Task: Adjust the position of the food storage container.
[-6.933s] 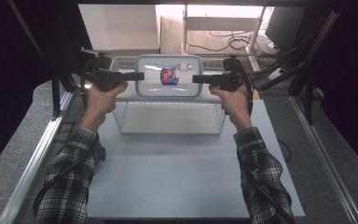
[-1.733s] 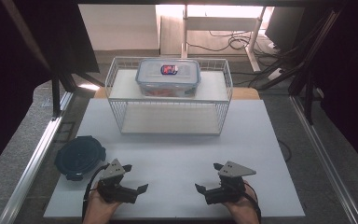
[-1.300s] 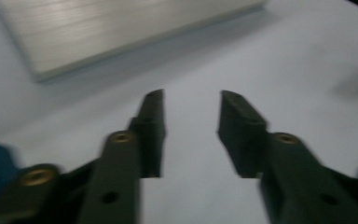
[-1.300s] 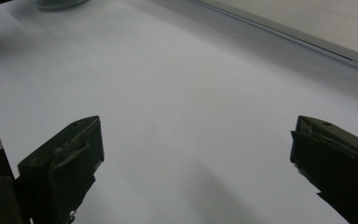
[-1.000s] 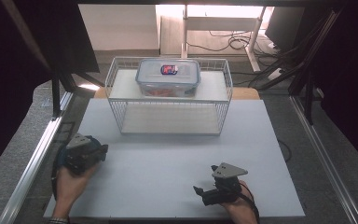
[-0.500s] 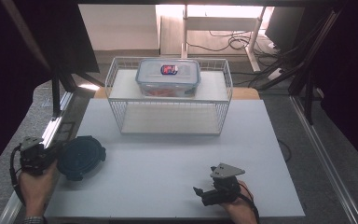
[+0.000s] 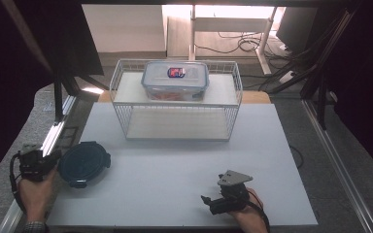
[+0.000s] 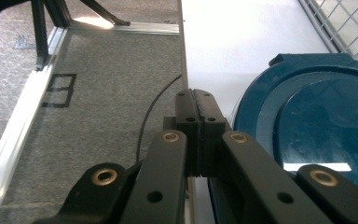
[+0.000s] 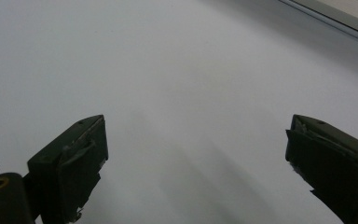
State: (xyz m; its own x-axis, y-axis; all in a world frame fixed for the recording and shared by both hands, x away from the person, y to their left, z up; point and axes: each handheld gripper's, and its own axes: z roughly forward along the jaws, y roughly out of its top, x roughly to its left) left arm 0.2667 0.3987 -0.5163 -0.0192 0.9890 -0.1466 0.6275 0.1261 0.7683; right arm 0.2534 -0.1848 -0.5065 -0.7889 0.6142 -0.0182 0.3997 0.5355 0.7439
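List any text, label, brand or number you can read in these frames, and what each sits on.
No text is legible.
Red and blue sticker on the lid of the clear food container on the wire rack: too small and blurred to read.
Dark blue round lid on the white table: no visible marking.
Left gripper and right gripper: no visible lettering.
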